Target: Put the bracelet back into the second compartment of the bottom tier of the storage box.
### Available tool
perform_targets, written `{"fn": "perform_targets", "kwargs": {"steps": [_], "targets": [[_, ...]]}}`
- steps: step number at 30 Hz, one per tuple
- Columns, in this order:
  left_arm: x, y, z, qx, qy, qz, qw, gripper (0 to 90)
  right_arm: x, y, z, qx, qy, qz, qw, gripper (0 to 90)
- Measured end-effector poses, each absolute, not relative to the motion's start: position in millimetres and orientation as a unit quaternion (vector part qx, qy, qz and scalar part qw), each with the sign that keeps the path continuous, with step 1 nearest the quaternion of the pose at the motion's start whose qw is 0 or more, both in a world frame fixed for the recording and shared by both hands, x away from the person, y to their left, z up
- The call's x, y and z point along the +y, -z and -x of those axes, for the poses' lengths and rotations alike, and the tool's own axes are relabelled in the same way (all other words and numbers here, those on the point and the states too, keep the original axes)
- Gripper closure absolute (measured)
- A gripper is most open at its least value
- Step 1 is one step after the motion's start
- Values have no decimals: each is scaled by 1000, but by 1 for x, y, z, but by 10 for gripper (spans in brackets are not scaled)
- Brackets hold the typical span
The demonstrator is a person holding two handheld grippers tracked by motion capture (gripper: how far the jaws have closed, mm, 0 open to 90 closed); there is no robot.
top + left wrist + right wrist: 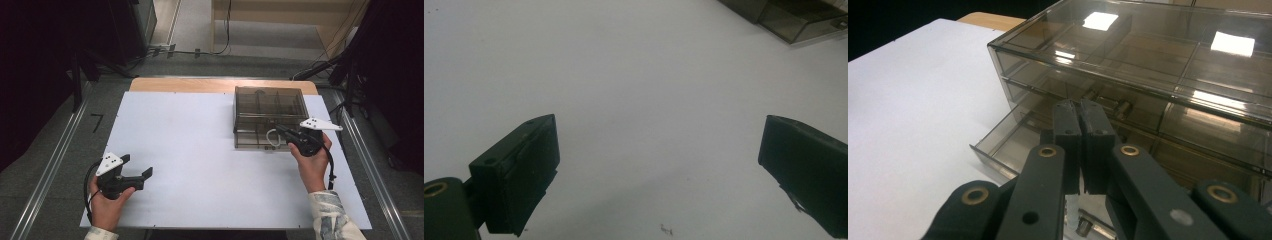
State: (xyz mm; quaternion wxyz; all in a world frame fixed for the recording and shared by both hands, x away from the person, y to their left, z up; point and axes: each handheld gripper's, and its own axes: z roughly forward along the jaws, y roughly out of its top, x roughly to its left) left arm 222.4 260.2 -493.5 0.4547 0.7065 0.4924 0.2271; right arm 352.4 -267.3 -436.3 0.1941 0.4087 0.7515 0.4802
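In the right gripper view, the right gripper (1079,107) covers the middle of the open drawer (998,142), so whether its closed jaws pinch anything cannot be told. The smoky drawer cabinet (1158,65) is cut off at the right edge.

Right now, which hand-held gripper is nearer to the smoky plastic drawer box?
The right hand-held gripper: it is at the drawer box, above its pulled-out drawer. The left hand-held gripper is far away, near the table's front-left corner.

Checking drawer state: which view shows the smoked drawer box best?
The right gripper view: the drawer box is close, its lower drawer pulled out. The high view shows it whole but small; the left gripper view catches a corner.
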Motion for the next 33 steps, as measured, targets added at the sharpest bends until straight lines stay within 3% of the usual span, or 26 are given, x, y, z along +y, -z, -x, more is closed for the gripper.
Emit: {"fn": "perform_targets", "kwargs": {"steps": [21,33], "targets": [[260,494,-223,493,-224,-707,455,37,-246,462,-376,772,-452,-410,177,850],[261,494,-222,492,-224,-707,456,37,-253,473,-381,780,-405,-438,191,847]]}}
